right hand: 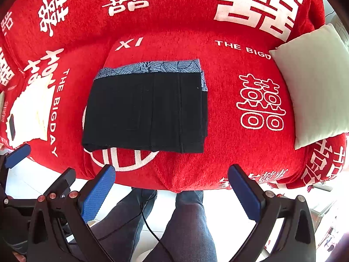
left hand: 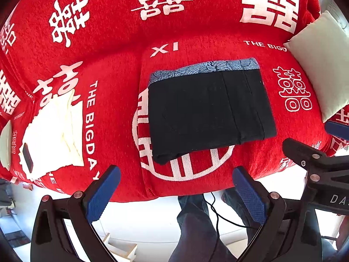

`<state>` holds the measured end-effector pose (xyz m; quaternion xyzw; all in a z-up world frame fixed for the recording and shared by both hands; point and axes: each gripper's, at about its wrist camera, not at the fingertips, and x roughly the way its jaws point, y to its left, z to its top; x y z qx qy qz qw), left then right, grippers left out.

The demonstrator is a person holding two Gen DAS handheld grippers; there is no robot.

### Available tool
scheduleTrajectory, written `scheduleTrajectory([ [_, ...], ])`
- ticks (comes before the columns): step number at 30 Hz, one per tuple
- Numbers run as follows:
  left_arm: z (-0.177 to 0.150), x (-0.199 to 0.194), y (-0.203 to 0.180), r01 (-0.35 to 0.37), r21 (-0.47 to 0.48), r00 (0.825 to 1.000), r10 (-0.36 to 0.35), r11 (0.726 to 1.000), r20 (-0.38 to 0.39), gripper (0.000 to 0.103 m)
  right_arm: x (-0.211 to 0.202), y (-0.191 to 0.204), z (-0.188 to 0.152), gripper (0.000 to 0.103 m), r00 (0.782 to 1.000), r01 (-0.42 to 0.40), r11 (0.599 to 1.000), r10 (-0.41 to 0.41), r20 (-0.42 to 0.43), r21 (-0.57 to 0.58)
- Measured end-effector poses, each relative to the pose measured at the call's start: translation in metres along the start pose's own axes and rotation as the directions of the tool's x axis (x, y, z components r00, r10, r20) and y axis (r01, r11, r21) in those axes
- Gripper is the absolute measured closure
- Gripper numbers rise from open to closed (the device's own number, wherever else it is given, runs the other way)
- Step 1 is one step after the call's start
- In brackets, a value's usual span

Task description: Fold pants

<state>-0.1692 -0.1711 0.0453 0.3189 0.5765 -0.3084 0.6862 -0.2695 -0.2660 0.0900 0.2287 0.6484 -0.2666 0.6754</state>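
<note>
The black pants [left hand: 209, 111] lie folded into a flat rectangle on the red sofa seat [left hand: 122, 100], with a blue patterned lining strip along their far edge. They also show in the right wrist view [right hand: 146, 111]. My left gripper [left hand: 176, 172] is open and empty, hanging in front of the sofa's front edge, clear of the pants. My right gripper [right hand: 172, 170] is open and empty, also off the front edge below the pants. The right gripper's body shows at the left wrist view's right edge [left hand: 316, 163].
The sofa is covered in red fabric with white characters. A cream cushion [right hand: 314, 85] stands at the right. A folded cream cloth with a dark phone on it [left hand: 54, 135] lies at the left. The person's jeans-clad legs [right hand: 187, 222] and a black cable stand on the white floor.
</note>
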Motion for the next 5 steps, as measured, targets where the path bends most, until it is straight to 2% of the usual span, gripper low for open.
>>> scheduleTrajectory([
  [5,0.0006,-0.0043,-0.0002,0.007,0.006,1.000,-0.007,1.000,0.024,0.000,0.0001,0.0007,-0.0004,0.000,1.000,-0.002,1.000,0.002,0.000,0.004],
])
